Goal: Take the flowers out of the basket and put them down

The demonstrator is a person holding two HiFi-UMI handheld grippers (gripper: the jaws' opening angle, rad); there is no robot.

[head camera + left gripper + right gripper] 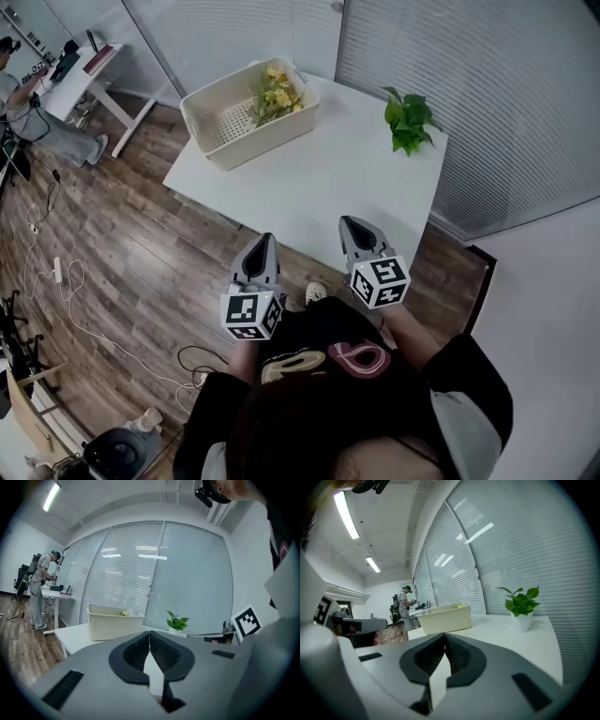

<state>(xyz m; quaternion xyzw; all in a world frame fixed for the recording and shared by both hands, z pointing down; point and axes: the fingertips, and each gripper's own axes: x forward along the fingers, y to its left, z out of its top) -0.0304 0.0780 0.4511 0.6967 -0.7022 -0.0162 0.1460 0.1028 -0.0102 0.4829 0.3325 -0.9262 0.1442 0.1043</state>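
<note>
A cream perforated basket [217, 114] stands at the far left corner of the white table [328, 187]. Yellow flowers [276, 94] with green stems lie in its right end. The basket [115, 621] shows ahead in the left gripper view, a bit of yellow at its rim, and the basket [443, 618] also appears in the right gripper view. My left gripper [262, 243] is shut and empty, just off the table's near edge. My right gripper [352, 224] is shut and empty over the near edge. Both point toward the basket, well short of it.
A small potted green plant [408, 120] stands at the table's far right corner. Blinds and glass walls run behind the table. A person [23, 112] works at a white desk [80, 73] far left. Cables [56, 272] lie on the wooden floor.
</note>
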